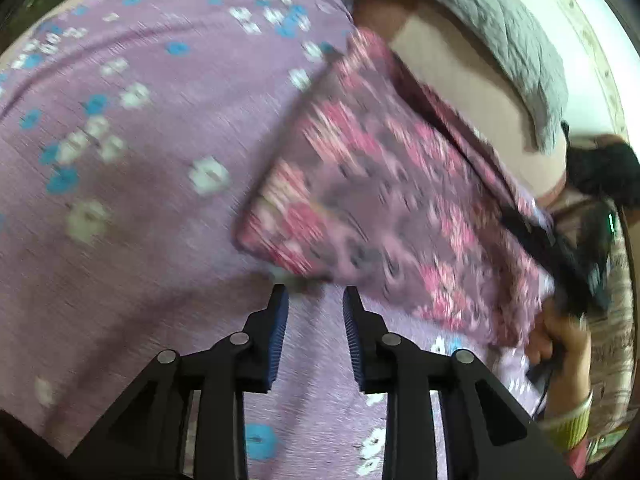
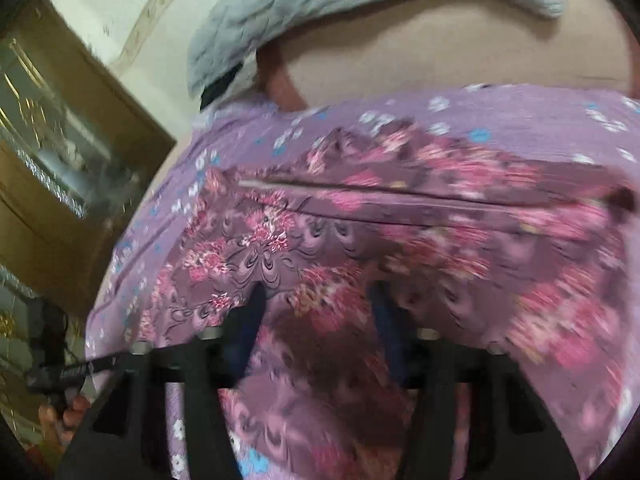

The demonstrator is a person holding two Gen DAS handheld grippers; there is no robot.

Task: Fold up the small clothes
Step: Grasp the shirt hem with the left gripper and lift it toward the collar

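Observation:
A small purple garment with pink flowers lies folded on a lilac bedsheet with white and blue flowers. My left gripper is open and empty, just short of the garment's near corner. In the right wrist view the same garment fills the middle. My right gripper stands wide open with garment cloth lying between and over its fingers. The right gripper also shows in the left wrist view, at the garment's right edge. Both views are motion-blurred.
A grey quilted blanket lies at the far side of the bed, also in the right wrist view. A brown cabinet with glass stands to the left. A hand with bangles holds the right gripper.

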